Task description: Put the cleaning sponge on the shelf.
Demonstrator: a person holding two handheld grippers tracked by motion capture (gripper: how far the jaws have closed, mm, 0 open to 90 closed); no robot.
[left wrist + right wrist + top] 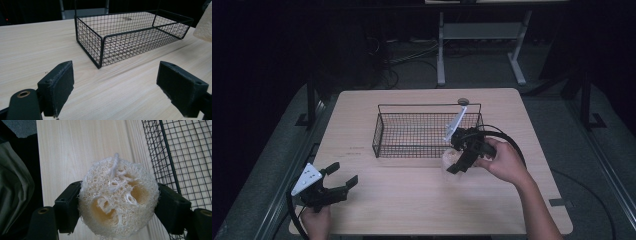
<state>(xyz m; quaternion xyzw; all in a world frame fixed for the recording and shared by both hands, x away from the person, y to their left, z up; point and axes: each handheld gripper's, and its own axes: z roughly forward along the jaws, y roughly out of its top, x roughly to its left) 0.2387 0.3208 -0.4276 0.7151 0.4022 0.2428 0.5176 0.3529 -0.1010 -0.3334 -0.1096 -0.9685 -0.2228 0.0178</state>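
One loofah sponge clamped in right hand-held gripper; left hand-held gripper apart; one wire basket.

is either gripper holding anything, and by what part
The right gripper is shut on a round loofah sponge, its jaws pressing the two opposite sides. The left gripper is open and holds nothing.

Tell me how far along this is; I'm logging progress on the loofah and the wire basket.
Done: the right gripper is shut on the loofah and holds it just outside the wire basket, near its front right corner. In hand: carrying it, apparently toward the basket. Left: the loofah is not yet inside, and the basket looks empty. The left gripper is open, apart near the table's front left edge.
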